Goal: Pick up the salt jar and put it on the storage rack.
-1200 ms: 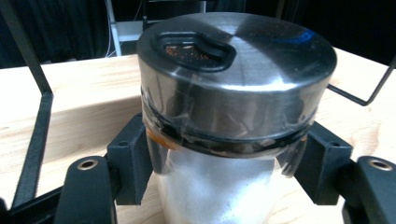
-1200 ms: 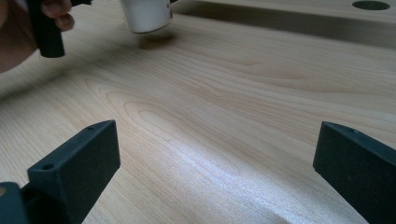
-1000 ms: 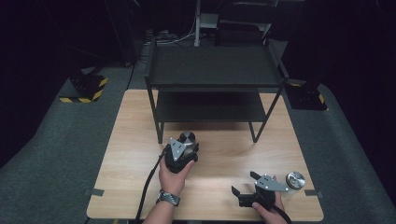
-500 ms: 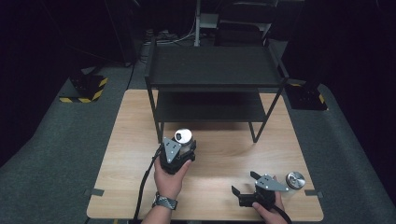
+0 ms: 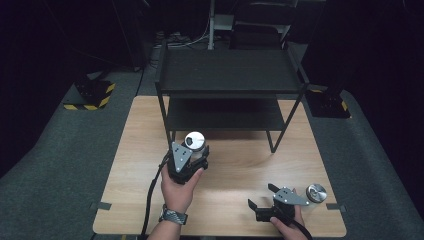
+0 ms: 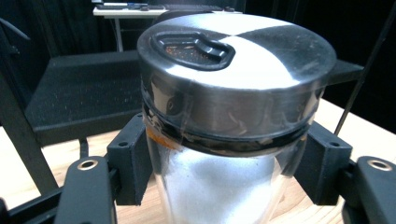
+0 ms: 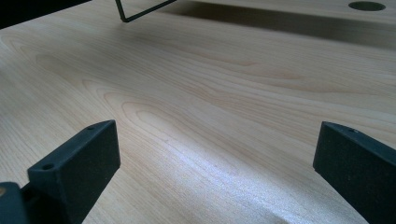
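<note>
A clear shaker jar (image 6: 224, 140) with white grains and a shiny metal lid (image 5: 194, 140) is clamped between the jaws of my left gripper (image 5: 196, 152). It is held upright just in front of the black two-tier shelf rack (image 5: 230, 80), near the lower shelf. My right gripper (image 5: 260, 196) rests low on the table near the front right edge. It is open, its fingers (image 7: 74, 163) wide apart over bare wood. A second metal-lidded jar (image 5: 315, 193) stands just right of the right gripper.
The wooden table (image 5: 240, 165) carries the rack at its back half. The rack's thin legs (image 5: 272, 145) stand on the table. Grey carpet surrounds the table, with yellow-black striped bases (image 5: 90, 97) at both sides.
My left gripper has lifted the jar and carried it forward toward the rack; the jar's bright lid came into sight. The right gripper has stayed put.
</note>
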Demonstrator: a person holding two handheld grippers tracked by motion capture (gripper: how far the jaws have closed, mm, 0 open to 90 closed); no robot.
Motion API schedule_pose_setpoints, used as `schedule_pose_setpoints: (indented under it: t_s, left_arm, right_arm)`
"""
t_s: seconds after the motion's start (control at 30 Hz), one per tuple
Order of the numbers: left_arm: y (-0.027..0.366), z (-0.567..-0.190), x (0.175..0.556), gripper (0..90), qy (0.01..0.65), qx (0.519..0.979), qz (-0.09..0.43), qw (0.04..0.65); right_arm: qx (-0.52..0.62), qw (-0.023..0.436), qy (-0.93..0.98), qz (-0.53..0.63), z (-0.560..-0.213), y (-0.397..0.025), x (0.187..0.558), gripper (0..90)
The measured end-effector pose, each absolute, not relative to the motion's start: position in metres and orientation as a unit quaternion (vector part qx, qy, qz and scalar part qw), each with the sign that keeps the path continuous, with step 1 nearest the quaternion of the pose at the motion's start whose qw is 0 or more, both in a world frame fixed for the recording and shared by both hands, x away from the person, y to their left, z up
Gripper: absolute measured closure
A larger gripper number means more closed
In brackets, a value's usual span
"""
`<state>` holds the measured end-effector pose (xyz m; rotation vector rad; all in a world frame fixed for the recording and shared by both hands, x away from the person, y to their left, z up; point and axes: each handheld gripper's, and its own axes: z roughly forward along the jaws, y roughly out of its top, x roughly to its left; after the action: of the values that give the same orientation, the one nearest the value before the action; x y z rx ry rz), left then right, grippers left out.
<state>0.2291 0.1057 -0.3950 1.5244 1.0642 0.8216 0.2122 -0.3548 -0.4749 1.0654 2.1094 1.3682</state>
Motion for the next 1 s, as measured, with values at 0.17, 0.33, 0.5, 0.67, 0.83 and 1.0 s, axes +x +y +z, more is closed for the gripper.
schedule_pose_setpoints:
  t_s: [0.17,0.33,0.5,0.67,0.83,1.0]
  left_arm:
    - [0.104,-0.388,0.226,31.2,0.441,0.636,0.348,0.529]
    - [0.103,-0.379,0.224,31.2,0.436,0.635,0.352,0.532]
    - [0.102,-0.372,0.222,31.2,0.429,0.631,0.354,0.54]
    - [0.099,-0.361,0.219,31.2,0.419,0.629,0.363,0.544]
    - [0.099,-0.356,0.22,31.2,0.416,0.627,0.365,0.548]
    - [0.096,-0.345,0.22,31.2,0.404,0.627,0.374,0.551]
  right_arm:
    - [0.383,0.204,0.756,0.49,-0.475,-0.355,0.212,0.3]
    - [0.385,0.203,0.755,0.491,-0.475,-0.355,0.212,0.3]
    - [0.384,0.203,0.755,0.491,-0.475,-0.355,0.212,0.3]
    - [0.384,0.203,0.756,0.49,-0.475,-0.355,0.212,0.3]
    - [0.384,0.203,0.756,0.49,-0.475,-0.355,0.212,0.3]
    - [0.384,0.204,0.756,0.49,-0.475,-0.355,0.212,0.3]
